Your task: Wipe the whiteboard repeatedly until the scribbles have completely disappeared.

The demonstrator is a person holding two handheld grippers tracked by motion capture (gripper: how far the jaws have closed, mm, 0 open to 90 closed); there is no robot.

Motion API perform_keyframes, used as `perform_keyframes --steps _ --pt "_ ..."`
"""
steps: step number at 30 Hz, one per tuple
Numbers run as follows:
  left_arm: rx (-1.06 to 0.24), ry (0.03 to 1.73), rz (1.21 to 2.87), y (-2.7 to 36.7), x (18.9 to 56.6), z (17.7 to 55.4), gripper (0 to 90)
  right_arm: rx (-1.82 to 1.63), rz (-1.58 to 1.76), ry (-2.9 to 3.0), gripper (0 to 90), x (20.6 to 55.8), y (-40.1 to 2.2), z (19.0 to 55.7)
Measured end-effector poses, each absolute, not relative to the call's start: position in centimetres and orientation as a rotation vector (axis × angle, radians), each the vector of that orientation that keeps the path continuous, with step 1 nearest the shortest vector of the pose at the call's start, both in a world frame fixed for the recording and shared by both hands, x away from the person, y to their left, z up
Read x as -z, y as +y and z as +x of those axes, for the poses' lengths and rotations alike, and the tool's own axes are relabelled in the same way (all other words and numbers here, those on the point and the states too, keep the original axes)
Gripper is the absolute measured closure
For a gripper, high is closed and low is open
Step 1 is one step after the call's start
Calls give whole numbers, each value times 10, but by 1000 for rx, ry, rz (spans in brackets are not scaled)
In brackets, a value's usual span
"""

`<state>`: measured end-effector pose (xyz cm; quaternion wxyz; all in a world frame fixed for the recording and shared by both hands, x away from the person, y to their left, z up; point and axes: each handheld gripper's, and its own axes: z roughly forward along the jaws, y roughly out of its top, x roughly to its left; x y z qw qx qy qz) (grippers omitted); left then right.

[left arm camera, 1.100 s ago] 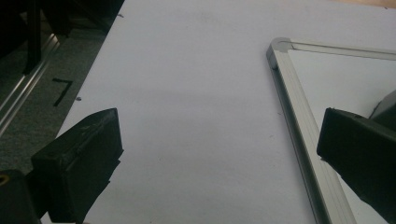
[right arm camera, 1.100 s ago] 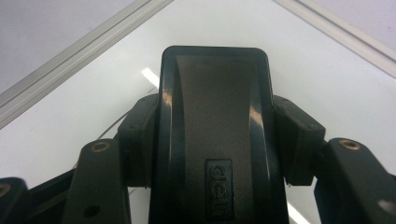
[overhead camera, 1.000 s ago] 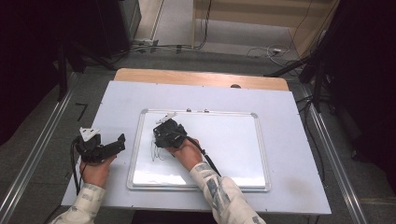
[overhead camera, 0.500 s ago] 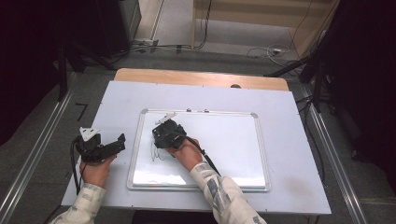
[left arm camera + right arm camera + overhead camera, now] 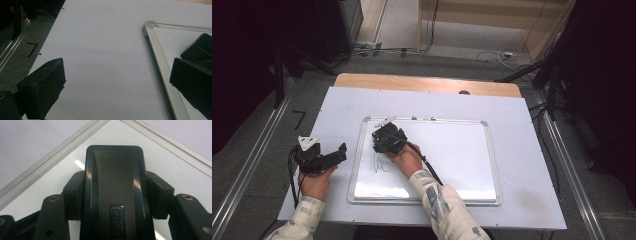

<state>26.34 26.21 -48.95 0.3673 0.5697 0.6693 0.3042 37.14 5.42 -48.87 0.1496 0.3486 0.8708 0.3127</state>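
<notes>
Right gripper [image 5: 384, 140] is clamped on the black whiteboard eraser [image 5: 115, 192] near the whiteboard [image 5: 452, 150]'s top-left corner; press it flat and sweep down over the scribble [image 5: 379, 162]; left gripper [image 5: 332, 156] rests agape beside the frame

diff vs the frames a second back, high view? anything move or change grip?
The right gripper crept slightly toward the whiteboard's near-left part, above the scribble, staying shut on the black eraser. Nothing was taken hold of or let go. The left gripper stayed put on the table left of the board, jaws open and empty.
</notes>
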Motion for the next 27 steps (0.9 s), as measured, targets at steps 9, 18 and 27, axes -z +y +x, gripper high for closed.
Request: perform_keyframes --steps 9,18,27 --pt "-781 1719 1464 262 489 263 5 -900 924 2545 390 489 63 346" --pt "-780 1721 1458 263 489 263 4 -890 1011 2493 390 489 63 370" --pt "-779 1718 1466 262 489 263 4 -907 928 2543 390 490 64 343"
